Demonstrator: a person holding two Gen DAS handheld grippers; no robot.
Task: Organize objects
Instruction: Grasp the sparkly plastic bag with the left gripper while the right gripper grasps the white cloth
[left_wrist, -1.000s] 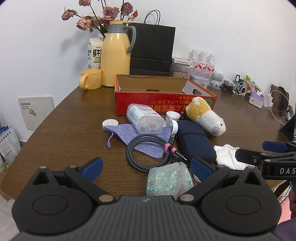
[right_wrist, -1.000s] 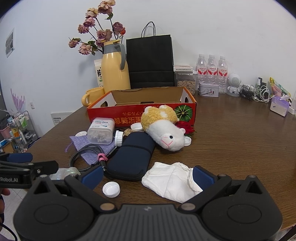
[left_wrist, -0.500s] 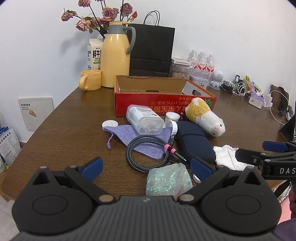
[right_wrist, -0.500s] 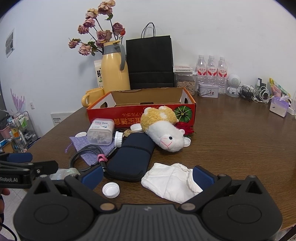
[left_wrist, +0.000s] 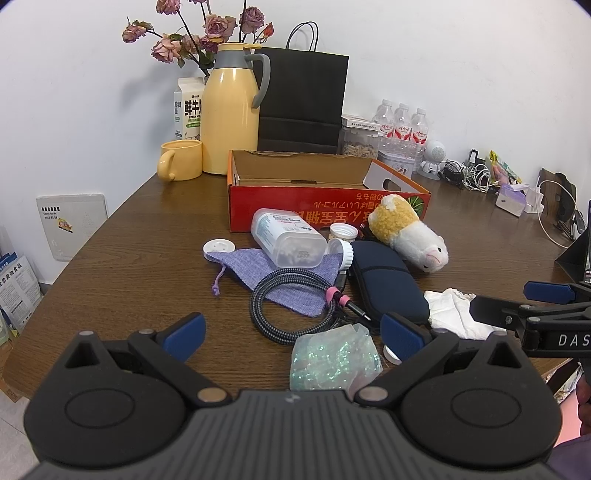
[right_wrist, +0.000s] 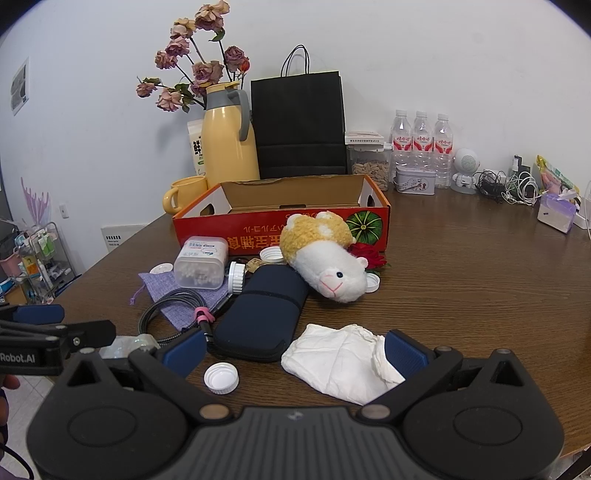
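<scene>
An open red cardboard box (left_wrist: 325, 199) (right_wrist: 280, 218) stands mid-table. In front of it lie a clear plastic jar (left_wrist: 288, 242) on a purple pouch (left_wrist: 291, 273), a coiled braided cable (left_wrist: 291, 306), a navy case (left_wrist: 384, 280) (right_wrist: 262, 314), a plush hamster (left_wrist: 410, 232) (right_wrist: 325, 254), a white cloth (left_wrist: 450, 306) (right_wrist: 340, 362), an iridescent bag (left_wrist: 332, 358) and white caps (right_wrist: 221, 377). My left gripper (left_wrist: 291, 334) is open and empty just before the iridescent bag. My right gripper (right_wrist: 295, 349) is open and empty over the near edge of the white cloth.
At the back stand a yellow thermos (left_wrist: 229, 110) with dried roses, a yellow mug (left_wrist: 181, 160), a milk carton, a black paper bag (left_wrist: 303, 99), water bottles (right_wrist: 421, 144), a tin, a small speaker and tangled cables (right_wrist: 506, 184). The table's near edge is right under both grippers.
Both grippers have stayed almost still and open. The scene has shifted only slightly in both views.
</scene>
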